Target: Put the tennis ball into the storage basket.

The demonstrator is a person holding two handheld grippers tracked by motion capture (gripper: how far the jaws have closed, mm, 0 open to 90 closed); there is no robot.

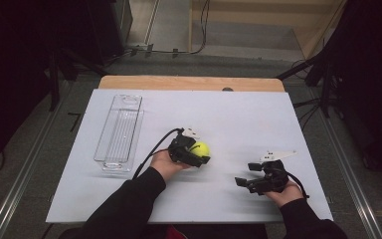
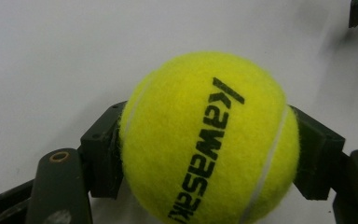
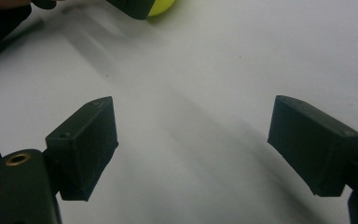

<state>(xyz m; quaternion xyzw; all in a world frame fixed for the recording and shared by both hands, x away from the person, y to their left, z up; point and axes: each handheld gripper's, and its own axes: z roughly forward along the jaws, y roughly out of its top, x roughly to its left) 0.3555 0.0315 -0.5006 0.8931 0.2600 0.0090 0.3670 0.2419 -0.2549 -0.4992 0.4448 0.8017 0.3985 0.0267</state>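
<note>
White table [image 1: 129, 199], left claw [image 1: 198, 155] pinching tennis ball [image 1: 200, 148], right claw [image 1: 246, 174] spread, apart.

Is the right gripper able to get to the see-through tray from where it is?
Probably not easily. The right gripper, jaws open and empty, sits near the table's right front. The clear tray lies far left, and the left gripper, shut on the tennis ball, sits between them, so it would need to go around.

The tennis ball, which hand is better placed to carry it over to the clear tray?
Left. The left tongs are already shut on the tennis ball, and the clear tray lies on that side of the table. The right tongs stand open with nothing between them, farther from the tray.
</note>
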